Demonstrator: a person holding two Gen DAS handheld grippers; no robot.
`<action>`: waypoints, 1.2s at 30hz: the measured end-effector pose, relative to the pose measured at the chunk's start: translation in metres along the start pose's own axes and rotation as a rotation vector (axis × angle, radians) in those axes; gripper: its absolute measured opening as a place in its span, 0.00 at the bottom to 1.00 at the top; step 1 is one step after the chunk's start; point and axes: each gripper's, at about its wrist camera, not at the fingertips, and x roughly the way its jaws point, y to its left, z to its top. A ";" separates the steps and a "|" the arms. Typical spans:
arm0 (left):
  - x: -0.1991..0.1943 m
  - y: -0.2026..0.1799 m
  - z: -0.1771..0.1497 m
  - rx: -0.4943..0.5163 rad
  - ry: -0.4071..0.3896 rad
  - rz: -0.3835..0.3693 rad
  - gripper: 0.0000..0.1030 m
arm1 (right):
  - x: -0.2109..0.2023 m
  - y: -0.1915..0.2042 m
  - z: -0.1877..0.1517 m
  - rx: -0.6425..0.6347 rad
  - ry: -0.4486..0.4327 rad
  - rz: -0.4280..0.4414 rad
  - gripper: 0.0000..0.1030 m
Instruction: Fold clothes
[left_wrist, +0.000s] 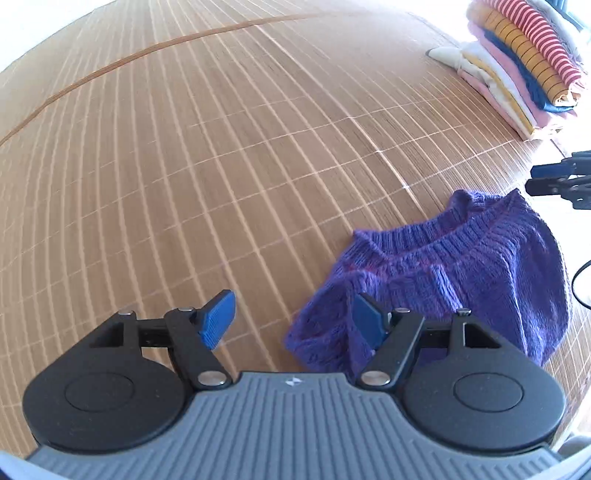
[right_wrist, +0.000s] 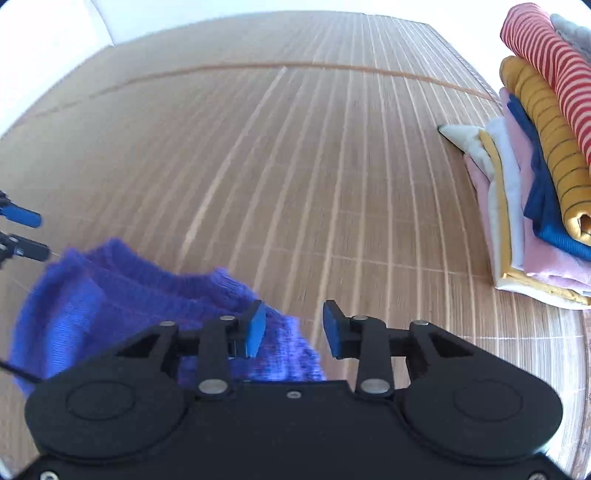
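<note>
I judge the purple sweater folded: it lies bunched just beside my left gripper and under my right gripper, both released and empty. The folded stack waits well beyond my right fingertips; stacking remains.

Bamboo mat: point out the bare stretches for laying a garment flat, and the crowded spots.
Free: the wide mat left of the folded stack and beyond the purple sweater, up to the far seam. Crowded: the near side, where the sweater lies under both tongs, and the right edge, where the stack sits.
</note>
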 end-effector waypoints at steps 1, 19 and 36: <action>-0.002 0.002 -0.003 -0.027 0.000 -0.014 0.73 | -0.005 0.004 0.002 0.000 -0.005 0.047 0.36; -0.020 -0.025 -0.098 -0.158 0.023 -0.169 0.73 | 0.080 0.147 0.054 -0.275 0.226 0.538 0.53; 0.008 -0.018 -0.081 -0.181 -0.055 -0.073 0.73 | 0.110 0.143 0.078 -0.128 0.239 0.499 0.24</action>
